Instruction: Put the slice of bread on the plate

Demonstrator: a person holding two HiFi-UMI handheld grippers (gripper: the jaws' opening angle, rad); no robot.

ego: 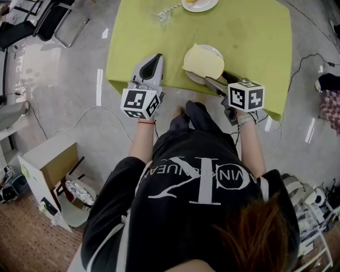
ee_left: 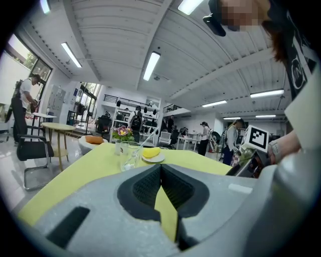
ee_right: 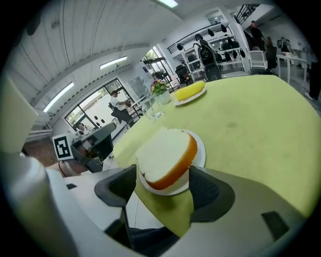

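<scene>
Slice of bread (ee_right: 165, 155), white with an orange-brown crust, lying flat on the small white plate (ee_right: 200, 149) near the front edge of the table (ego: 249, 42), which carries a yellow-green cloth. In the head view the slice covers most of the plate, and the plate's near rim is hidden behind the right hand-held gripper (ee_right: 164, 189). That gripper's jaws stand wide apart, one on each side of the plate's near edge, with the pads off the bread; whether they touch the rim cannot be told. The left hand-held gripper (ee_left: 160, 173) is level over the table's front edge, to the left of the plate, its jaws together with nothing between them. Farther back stand a clear glass (ego: 163, 16) and a second plate (ego: 199, 4) with something yellow on it, cut off by the top of the head view. The person's dark shirt (ego: 202, 196) fills the lower part of that view.
</scene>
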